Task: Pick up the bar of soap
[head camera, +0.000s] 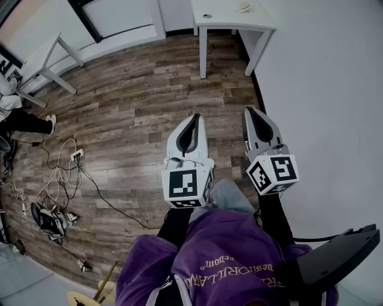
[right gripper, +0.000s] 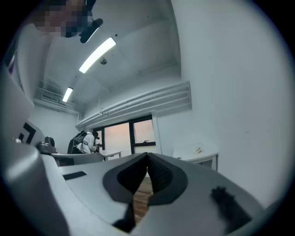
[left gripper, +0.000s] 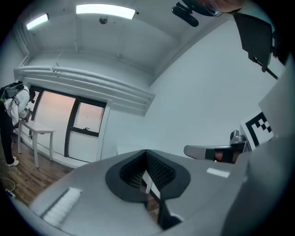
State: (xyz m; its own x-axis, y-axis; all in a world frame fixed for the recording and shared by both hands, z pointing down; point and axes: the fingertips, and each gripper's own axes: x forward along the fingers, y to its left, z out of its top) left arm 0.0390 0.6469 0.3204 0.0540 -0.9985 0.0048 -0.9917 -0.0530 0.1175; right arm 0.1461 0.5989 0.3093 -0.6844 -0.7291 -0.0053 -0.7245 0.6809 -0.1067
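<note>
A person in a purple shirt (head camera: 221,251) holds both tools level above a wooden floor (head camera: 131,101). The left tongs (head camera: 195,116) are clenched, tips meeting, with nothing between them. The right tongs (head camera: 248,109) are likewise clenched and empty. Cables (head camera: 60,173) lie on the floor to the left. Farther off, a white desk (head camera: 233,23) stands beside the right-hand wall. A small pale object on its top, apparently the soap (head camera: 244,7), lies well apart from both tongs.

Left gripper (head camera: 196,116), right gripper (head camera: 248,110), jaws together, level
</note>
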